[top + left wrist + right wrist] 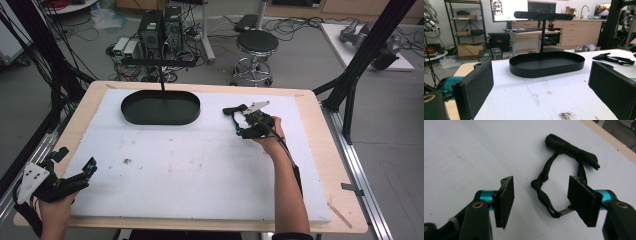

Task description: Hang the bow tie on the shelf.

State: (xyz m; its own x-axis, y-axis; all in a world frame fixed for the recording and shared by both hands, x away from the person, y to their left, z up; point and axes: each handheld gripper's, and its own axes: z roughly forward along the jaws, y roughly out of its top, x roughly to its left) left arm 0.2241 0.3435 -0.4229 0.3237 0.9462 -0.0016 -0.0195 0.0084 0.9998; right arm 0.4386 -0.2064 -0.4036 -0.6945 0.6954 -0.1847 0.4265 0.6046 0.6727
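A black bow tie [571,151] with a twisted neck strap [543,177] lies flat on the white foam board [200,165], right of the middle. My right gripper [541,182] hovers just over it, open, with the strap loop between its pads [582,198] and nothing held. From above, the right gripper [243,124] sits beside the bow tie [234,110]. A black oval tray [160,107] with an upright post and top bar [544,15] stands at the back. My left gripper [77,161] stays open at the board's near left corner, aimed at the tray [546,63].
The foam board rests on a wooden table [320,150]. Dark smudges [127,161] mark the board near the left. Beyond the table stand a stool [256,45], computer boxes [160,27] and black frame legs [360,65].
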